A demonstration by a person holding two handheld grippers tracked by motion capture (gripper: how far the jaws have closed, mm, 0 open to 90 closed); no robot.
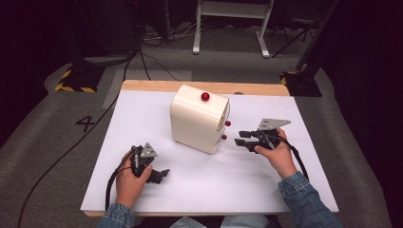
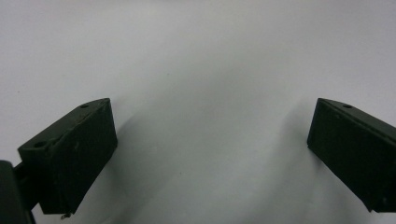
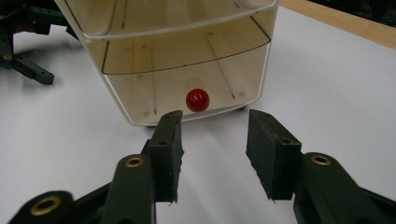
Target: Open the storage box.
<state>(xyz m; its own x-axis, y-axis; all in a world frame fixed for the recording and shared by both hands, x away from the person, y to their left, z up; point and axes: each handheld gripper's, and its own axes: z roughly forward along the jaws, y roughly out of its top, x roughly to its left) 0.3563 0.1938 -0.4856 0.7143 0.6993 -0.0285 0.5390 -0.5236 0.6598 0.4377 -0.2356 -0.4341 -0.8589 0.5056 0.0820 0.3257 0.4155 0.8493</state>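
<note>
A cream drawer cabinet (image 1: 197,118) stands in the middle of the white sheet, with red knobs on its top (image 1: 205,96) and on its right face (image 1: 227,123). In the right gripper view its translucent drawers (image 3: 187,70) face me, and the lowest red knob (image 3: 197,100) sits just beyond my jaws. My right gripper (image 1: 243,138) (image 3: 215,140) is open and empty, a short way right of the cabinet's drawers. My left gripper (image 1: 161,175) (image 2: 210,135) rests low at the front left, open wide over bare white sheet.
The white sheet (image 1: 142,118) covers a wooden table (image 1: 157,85) whose far edge shows. Beyond it lie grey carpet, cables (image 1: 142,47), stand bases with yellow-black tape (image 1: 76,80) and a white desk frame (image 1: 233,23). A black jointed part (image 3: 23,65) lies left of the cabinet.
</note>
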